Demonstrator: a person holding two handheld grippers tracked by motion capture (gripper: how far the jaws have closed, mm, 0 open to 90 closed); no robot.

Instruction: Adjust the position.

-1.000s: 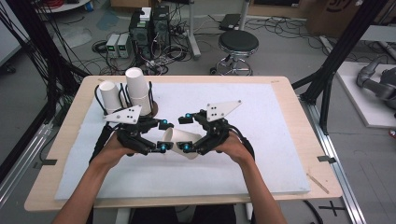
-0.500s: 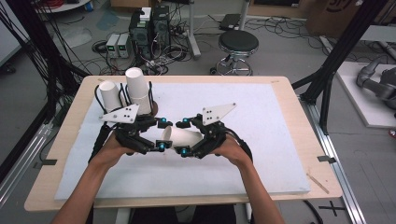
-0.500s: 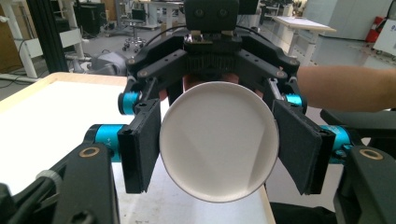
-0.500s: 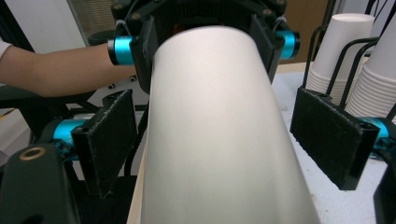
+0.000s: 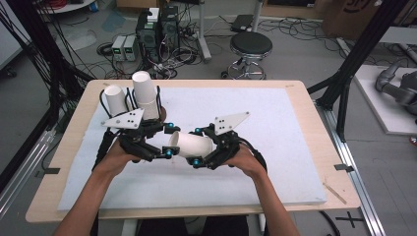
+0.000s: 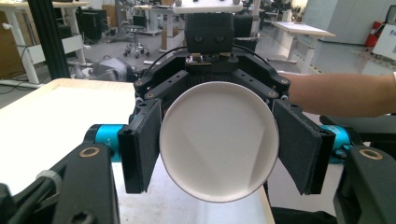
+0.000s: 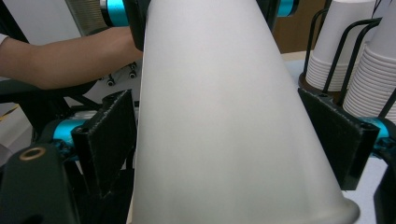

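Far left of the table: two stacks of white paper cups (image 5: 146, 93), mouths down, are seen in a black wire holder (image 7: 327, 28) on the white mat (image 5: 295, 123).

Left gripper (image 5: 168, 142): it is held left of centre, pointing right. Its jaws are closed nearly as far as they go, and its pads (image 6: 144, 144) are pressed on the narrow base end of a single paper cup (image 5: 191, 145).

Paper cup, place: it is held lying on its side above the mat, near the middle of the table, bridged between the two grippers. Its base is turned left and its mouth right.

Right gripper (image 5: 195, 146): it is held right of centre, pointing left. Its pads (image 7: 109, 140) appear to lie against both sides of the cup's wider part, so it is judged to be gripping too.

Handling: the cup is judged very light, thin-walled and easily crushed. The base is stiffened by its disc and the mouth by its rolled rim, so those ends are the better places to grip. The smooth taper may let it slide towards its narrow end, so only gentle pressure is advised.

Left gripper view alone: the round recessed base (image 6: 219, 140) is seen face on, with the right forearm (image 6: 336, 93) behind it.

Right gripper view alone: the cup's long side (image 7: 224, 116) and its rolled rim are seen, and the stacked rims in the holder are seen close up.

High view alone: the whole layout is given.
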